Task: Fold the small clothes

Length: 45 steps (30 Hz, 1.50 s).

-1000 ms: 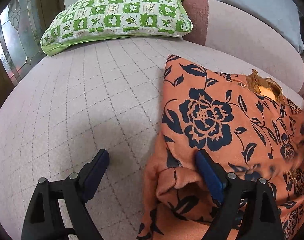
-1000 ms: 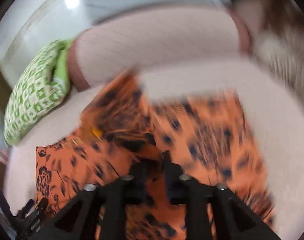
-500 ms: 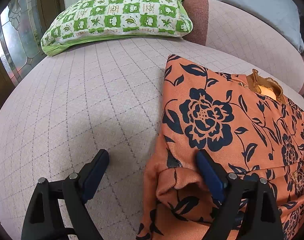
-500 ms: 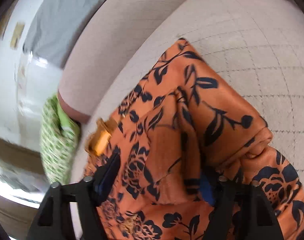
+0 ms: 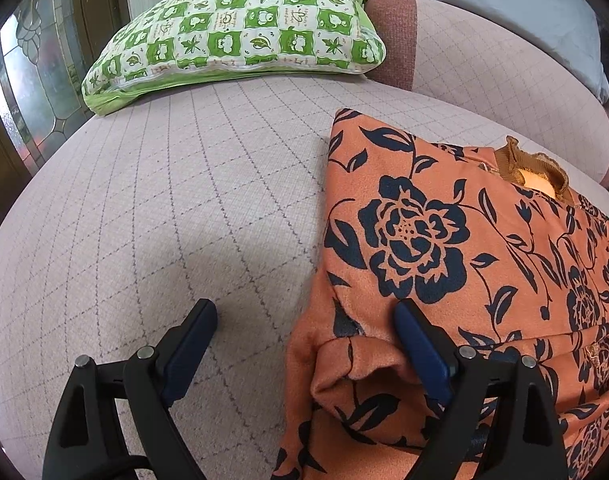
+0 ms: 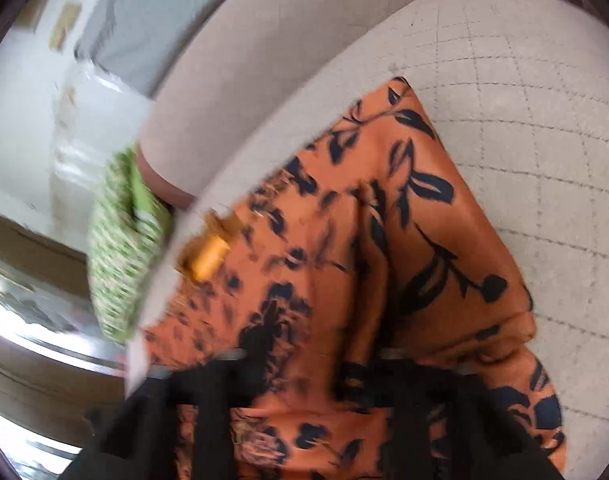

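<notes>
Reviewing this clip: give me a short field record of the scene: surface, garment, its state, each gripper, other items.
surface: pinkish quilted sofa seat
garment: orange top with dark blue flowers, mustard collar
garment state: lying on the seat, both sleeves folded in over the body
left gripper: open, one finger on the garment's edge, the other over bare seat
right gripper: blurred, jaws opening over the garment
other items: green checked pillow, grey cushion

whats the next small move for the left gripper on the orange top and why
Probably close the left gripper on the folded sleeve cuff of the orange floral top. Its jaws stand wide open with one finger on the sofa seat and the other on the cloth, so nothing is gripped.
</notes>
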Tool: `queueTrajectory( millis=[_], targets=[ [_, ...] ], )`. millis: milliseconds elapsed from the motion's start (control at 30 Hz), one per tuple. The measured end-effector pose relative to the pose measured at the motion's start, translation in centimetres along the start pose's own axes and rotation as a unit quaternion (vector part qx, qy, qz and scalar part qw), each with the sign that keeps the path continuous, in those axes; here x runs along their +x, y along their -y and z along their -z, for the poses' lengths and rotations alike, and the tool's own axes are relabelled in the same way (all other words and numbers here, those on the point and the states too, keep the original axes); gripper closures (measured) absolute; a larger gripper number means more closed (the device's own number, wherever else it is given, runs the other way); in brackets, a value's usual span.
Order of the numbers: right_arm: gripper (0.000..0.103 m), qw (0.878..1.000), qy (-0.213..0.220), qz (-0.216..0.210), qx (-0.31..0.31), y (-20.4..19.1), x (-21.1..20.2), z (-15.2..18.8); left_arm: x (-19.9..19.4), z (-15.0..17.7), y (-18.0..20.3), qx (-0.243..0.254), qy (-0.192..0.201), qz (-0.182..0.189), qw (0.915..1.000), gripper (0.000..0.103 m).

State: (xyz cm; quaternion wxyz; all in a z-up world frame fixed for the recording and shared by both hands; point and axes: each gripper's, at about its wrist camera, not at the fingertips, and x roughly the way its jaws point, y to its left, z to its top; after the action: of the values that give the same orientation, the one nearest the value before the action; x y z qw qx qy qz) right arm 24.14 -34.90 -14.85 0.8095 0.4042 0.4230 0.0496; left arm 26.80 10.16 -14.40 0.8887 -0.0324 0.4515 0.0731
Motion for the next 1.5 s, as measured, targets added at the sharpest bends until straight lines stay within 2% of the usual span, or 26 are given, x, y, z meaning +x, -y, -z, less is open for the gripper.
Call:
queueTrajectory(
  millis=[100,133,167,200,300,367,433,500,567,600,633,733,833,900,933,1033,1100,1133,1167,1200,1233,1267,1333,1400,1467,1500],
  targets=[
    [0.027,1.0,0.016,-0.005,0.004,-0.1,-0.2,-1.5,0.1,0.0,-0.1,-0.001,-0.001,0.003,1.0,0.012],
    [0.043,1.0,0.011,-0.008,0.011,0.2,0.2,-2.2,0.0,0.0,-0.1,-0.001,0.0,0.002,1.0,0.012],
    [0.092,1.0,-0.002,0.011,0.008,0.2,1.0,-2.5,0.0,0.0,-0.1,-0.001,0.0,0.003,1.0,0.012],
    [0.098,0.999,-0.029,0.035,-0.01,-0.3,1.9,-2.9,0.0,0.0,-0.1,-0.002,0.0,0.003,1.0,0.012],
    [0.098,0.991,-0.029,0.063,-0.118,-5.1,1.3,-2.9,0.1,0.0,-0.1,-0.001,0.0,0.002,1.0,0.012],
    [0.098,0.98,0.016,0.07,-0.185,-8.4,-0.8,-2.9,0.1,0.0,-0.1,0.0,0.0,0.001,1.0,0.012],
    [0.098,0.963,0.069,0.089,-0.245,-10.4,-1.8,-2.8,0.1,0.0,-0.2,0.0,0.0,0.002,1.0,0.012],
    [0.096,0.963,0.054,0.096,-0.246,-8.3,-0.6,-2.9,0.1,0.0,-0.2,-0.001,0.0,0.002,1.0,0.012],
    [0.091,0.961,-0.015,0.163,-0.222,-4.5,3.1,-2.4,0.1,0.0,-0.2,-0.002,0.001,0.004,1.0,0.012],
    [0.091,0.962,-0.03,0.166,-0.215,-3.0,3.8,-1.7,0.1,0.0,-0.3,-0.004,0.0,0.006,1.0,0.012],
    [0.089,0.963,-0.006,0.155,-0.22,-2.9,3.0,-1.3,0.0,-0.1,-0.4,-0.006,0.0,0.008,0.9999,0.012],
    [0.086,0.962,0.024,0.174,-0.21,-3.8,0.7,-0.9,-0.8,-0.3,-1.0,-0.017,0.008,0.019,0.9996,0.012],
    [0.086,0.955,0.07,0.162,-0.237,-6.6,-2.5,-0.4,-3.6,-1.3,-2.7,-0.045,0.061,0.03,0.9967,0.012],
    [0.085,0.95,0.096,0.138,-0.265,-8.7,-4.2,0.4,-4.2,-2.5,-3.9,-0.069,0.067,0.071,0.9928,0.012],
    [0.078,0.952,0.089,0.102,-0.275,-9.6,-4.5,0.8,-3.7,-3.3,-4.2,-0.08,0.055,0.111,0.9892,0.012],
    [0.032,0.965,0.026,0.037,-0.258,-9.1,-2.4,1.3,-1.4,-5.9,-3.5,-0.064,0.025,0.171,0.983,0.012],
    [0.032,0.972,-0.007,0.03,-0.232,-7.2,0.1,1.5,-0.3,-7.6,-2.5,-0.043,0.023,0.19,0.9806,0.015],
    [0.035,0.978,-0.032,0.041,-0.203,-5.4,1.6,1.5,0.6,-8.4,-1.8,-0.023,0.02,0.184,0.9824,0.02],
    [0.038,0.981,-0.046,0.048,-0.181,-4.1,2.7,1.4,2.6,-8.9,-1.1,-0.003,-0.004,0.155,0.9879,0.05],
    [0.038,0.984,-0.036,0.032,-0.171,-3.2,2.7,1.4,4.9,-8.9,-1.1,-0.004,-0.048,0.132,0.9901,0.081],
    [0.038,0.986,-0.023,0.011,-0.165,-2.9,2.1,1.3,6.8,-8.8,-1.8,-0.032,-0.073,0.145,0.9862,0.08],
    [0.038,0.986,-0.027,0.009,-0.163,-2.9,1.9,1.3,6.9,-9.0,-2.2,-0.039,-0.059,0.155,0.9853,0.08],
    [0.038,0.983,-0.036,0.017,-0.177,-3.2,1.6,1.4,6.0,-9.3,-1.4,-0.019,-0.045,0.13,0.9903,0.08],
    [0.038,0.986,-0.02,0.019,-0.166,-2.8,0.3,1.0,5.2,-9.1,-0.7,-0.009,-0.031,0.097,0.9947,0.073],
    [0.038,0.99,-0.004,0.019,-0.139,-1.9,0.2,-0.4,4.3,-8.7,-0.7,-0.031,-0.032,0.09,0.995,0.068],
    [0.039,0.991,-0.016,0.02,-0.129,-1.2,0.6,-0.7,3.8,-8.4,-0.8,-0.037,-0.035,0.086,0.995,0.066]
  ],
)
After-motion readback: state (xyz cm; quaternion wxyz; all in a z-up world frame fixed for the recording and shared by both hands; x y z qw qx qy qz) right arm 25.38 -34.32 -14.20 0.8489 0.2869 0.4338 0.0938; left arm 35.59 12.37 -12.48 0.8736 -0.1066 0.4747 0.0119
